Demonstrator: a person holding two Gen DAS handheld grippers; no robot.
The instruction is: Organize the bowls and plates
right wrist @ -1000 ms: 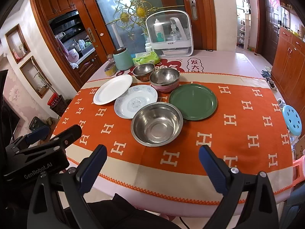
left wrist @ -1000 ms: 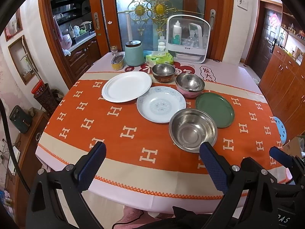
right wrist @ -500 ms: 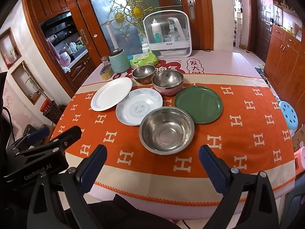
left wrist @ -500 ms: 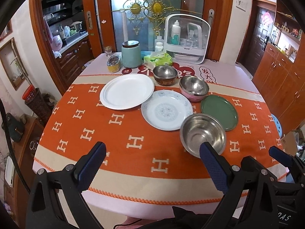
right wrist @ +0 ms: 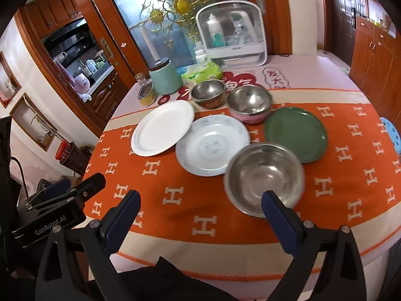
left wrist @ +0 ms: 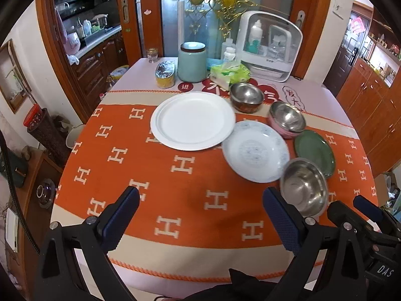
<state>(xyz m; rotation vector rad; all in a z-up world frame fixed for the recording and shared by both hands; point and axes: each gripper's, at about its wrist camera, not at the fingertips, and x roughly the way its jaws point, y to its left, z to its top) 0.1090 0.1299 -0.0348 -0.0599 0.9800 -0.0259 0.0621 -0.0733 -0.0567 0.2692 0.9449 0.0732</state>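
On the orange tablecloth lie a white plate (left wrist: 192,120) (right wrist: 163,128), a pale blue patterned plate (left wrist: 255,154) (right wrist: 213,145) and a green plate (left wrist: 314,151) (right wrist: 295,133). A large steel bowl (left wrist: 303,188) (right wrist: 264,176) stands nearest. A small steel bowl (left wrist: 246,96) (right wrist: 208,92) and a pink-sided steel bowl (left wrist: 287,119) (right wrist: 249,104) stand behind. My left gripper (left wrist: 200,210) is open and empty above the front of the cloth. My right gripper (right wrist: 200,213) is open and empty, its right finger in front of the large bowl's rim.
At the table's back stand a teal jar (left wrist: 191,61), a green tissue pack (left wrist: 229,75), a yellow tin (left wrist: 164,74) and a white storage box (left wrist: 269,42). A blue stool (right wrist: 389,133) is on the right. Wooden cabinets surround the table.
Both grippers have moved forward over the table and shifted left, so the dishes appear larger and further right. Both stay open. No dish has moved.
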